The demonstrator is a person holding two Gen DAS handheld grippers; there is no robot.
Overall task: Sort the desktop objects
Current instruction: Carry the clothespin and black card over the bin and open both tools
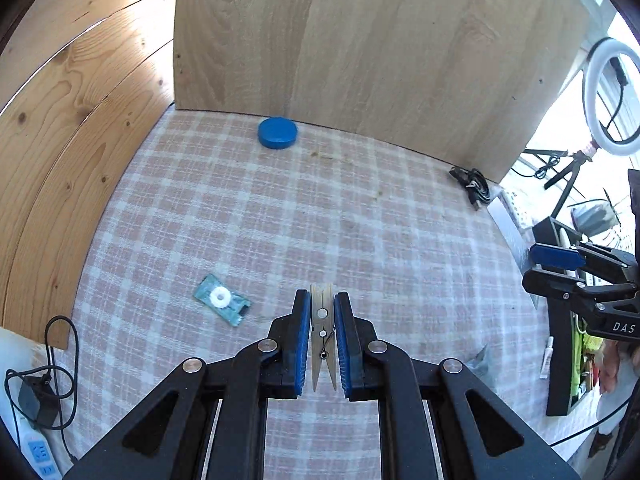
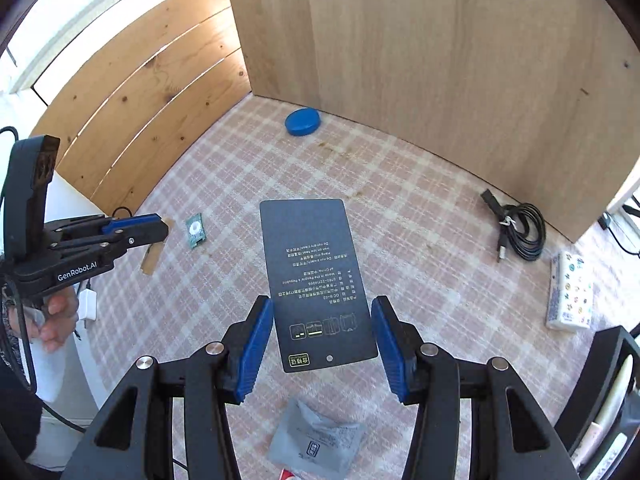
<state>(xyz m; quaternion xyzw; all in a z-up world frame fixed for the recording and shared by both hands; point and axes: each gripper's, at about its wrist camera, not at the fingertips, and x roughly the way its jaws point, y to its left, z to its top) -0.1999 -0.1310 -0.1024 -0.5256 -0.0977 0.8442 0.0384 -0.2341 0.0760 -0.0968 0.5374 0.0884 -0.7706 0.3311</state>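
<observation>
Left tool (image 1: 323, 334) clamped narrow, right tool (image 2: 322, 344) gripping wide, both angled downward.

Black organizer (image 1: 558, 320) at right edge: contents cut off, unreadable. Power strip (image 1: 38, 454) clipped by lower left corner. Card (image 2: 316, 280) print too small to read. Grey packet (image 2: 316, 440) partly behind gripper frame; red scrap (image 2: 289, 474) cut by bottom edge.

bright daylight, blown-out window glare at edges, fisheye bending, sharp centre

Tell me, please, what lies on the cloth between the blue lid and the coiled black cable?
Nothing: between the blue lid and the cable only bare checked cloth shows, in both wrist views.
</observation>
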